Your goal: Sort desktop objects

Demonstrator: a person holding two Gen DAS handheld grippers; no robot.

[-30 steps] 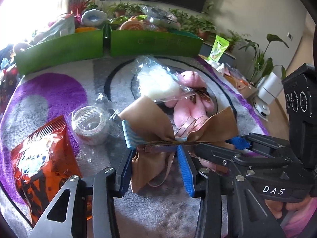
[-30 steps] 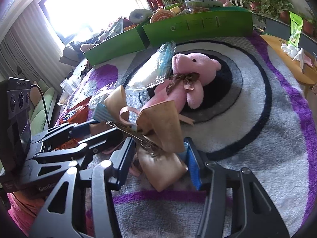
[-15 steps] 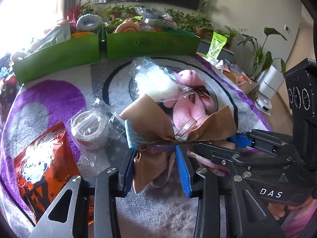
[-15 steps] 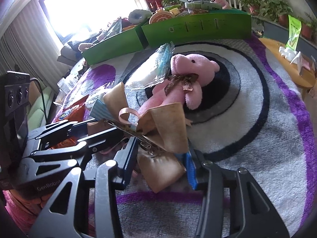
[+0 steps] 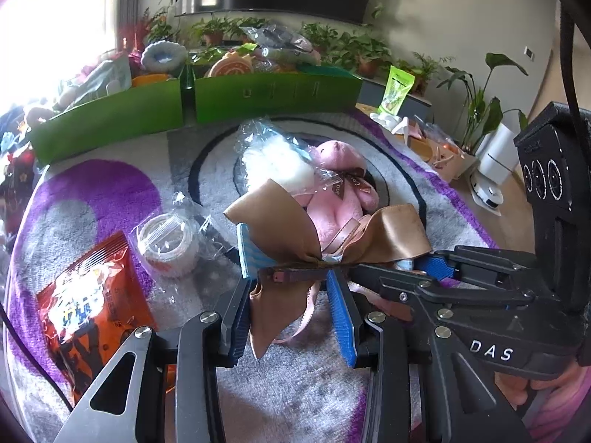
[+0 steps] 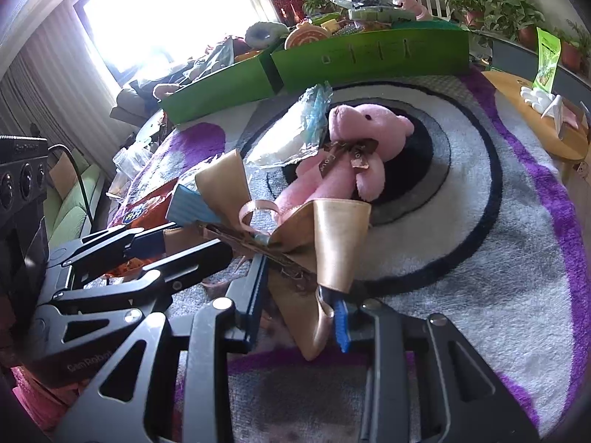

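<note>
The right gripper (image 6: 299,299) is closing on a tan ribbon bow (image 5: 317,232), whose clip the left gripper (image 5: 291,291) also holds, both angled down over the rug (image 6: 461,258). Beyond the bow lies a pink plush pig (image 6: 354,155), then green bins (image 5: 273,92). The bow is likely mid-pickup; carrying it to a bin should follow.

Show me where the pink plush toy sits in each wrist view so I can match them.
Left wrist: pink plush toy centre, just behind the brown bow.
Right wrist: pink plush toy centre, above the bow.
Shared landmark: green bins behind it.
</note>
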